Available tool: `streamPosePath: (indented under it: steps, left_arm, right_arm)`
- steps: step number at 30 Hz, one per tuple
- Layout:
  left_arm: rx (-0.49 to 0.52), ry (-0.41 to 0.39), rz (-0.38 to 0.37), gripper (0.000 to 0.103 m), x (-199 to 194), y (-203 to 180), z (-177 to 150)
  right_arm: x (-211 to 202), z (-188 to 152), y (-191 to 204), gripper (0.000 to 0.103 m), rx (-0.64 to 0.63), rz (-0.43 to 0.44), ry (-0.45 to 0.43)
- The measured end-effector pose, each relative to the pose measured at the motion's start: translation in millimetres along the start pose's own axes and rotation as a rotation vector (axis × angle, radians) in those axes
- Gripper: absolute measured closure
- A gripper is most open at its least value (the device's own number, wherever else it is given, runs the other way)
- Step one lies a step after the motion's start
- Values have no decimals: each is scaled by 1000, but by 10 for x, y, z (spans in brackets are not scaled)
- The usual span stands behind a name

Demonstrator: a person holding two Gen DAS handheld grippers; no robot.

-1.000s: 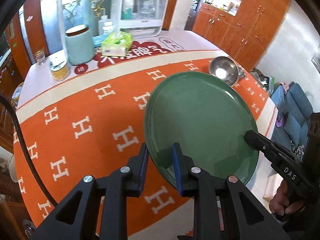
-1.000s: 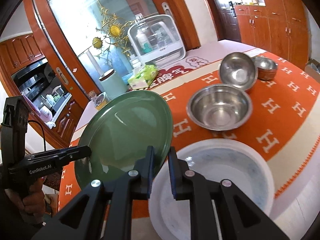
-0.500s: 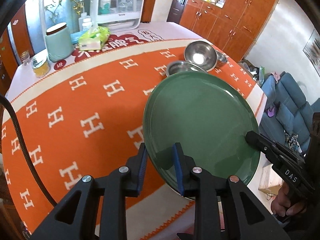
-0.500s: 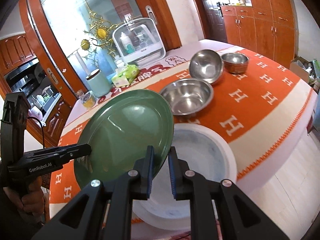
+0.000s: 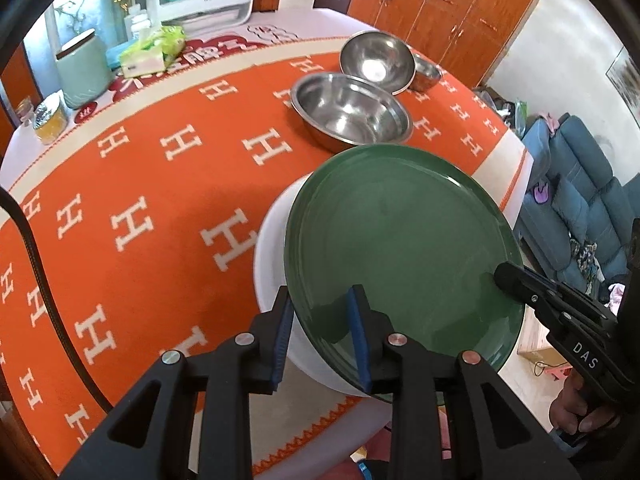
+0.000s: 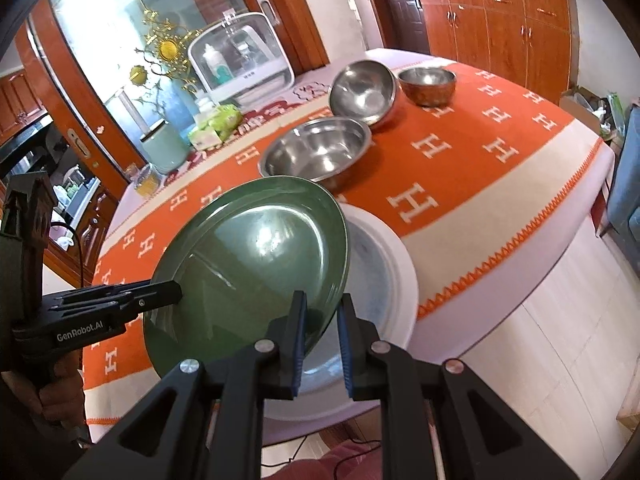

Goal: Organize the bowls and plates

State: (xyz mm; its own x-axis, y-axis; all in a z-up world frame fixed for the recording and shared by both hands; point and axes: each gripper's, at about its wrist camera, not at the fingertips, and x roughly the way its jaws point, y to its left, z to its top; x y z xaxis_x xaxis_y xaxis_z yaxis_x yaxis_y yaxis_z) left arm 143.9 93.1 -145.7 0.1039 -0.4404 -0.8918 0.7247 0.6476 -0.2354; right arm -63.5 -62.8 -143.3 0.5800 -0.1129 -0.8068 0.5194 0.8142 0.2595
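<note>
A large green plate (image 5: 400, 248) hangs tilted in the air, held at two opposite rim points. My left gripper (image 5: 320, 320) is shut on its near rim. My right gripper (image 6: 322, 320) is shut on the other rim, and its tip also shows in the left wrist view (image 5: 500, 272). Directly beneath the green plate (image 6: 256, 252) a bigger white plate (image 6: 380, 264) lies at the table's front edge, partly hidden. Behind it stand a wide steel bowl (image 6: 316, 152), a tilted steel bowl (image 6: 362, 90) and a small steel bowl (image 6: 428, 84).
The orange tablecloth (image 5: 160, 208) with white H marks covers the round table. At the back are a mint canister (image 5: 82, 70), a green tissue pack (image 5: 154, 50), a jar (image 5: 50, 120) and a white cabinet (image 6: 240, 68). A blue sofa (image 5: 580, 200) stands beyond the table edge.
Both grippers have carried the green plate across the table and slightly down, so it now hangs over the white plate. The steel bowls have come into the left wrist view.
</note>
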Motion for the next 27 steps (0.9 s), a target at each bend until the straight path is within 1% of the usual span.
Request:
streamPosePath:
  steps: [5,13,19,24,27]
  left_arm:
    - [-6,37,19,77,152,-74,19]
    - [-34,91,70,77,363,-105,51]
    - [-56,119,89,76,459,-114,53]
    - [-54,120,109,75,481,-123,47]
    - [-63,136,111,75,502,-113,31]
  right_arm:
    - [92,21,-80,88,-22,-17,52]
    - [286,65,-145,86,-77,-11,142]
    - [377,98,-188,86,-104,-1,182]
    - [441,97,-183,84,-130,2,217]
    - [452,100,-165,83,-144,-2,219]
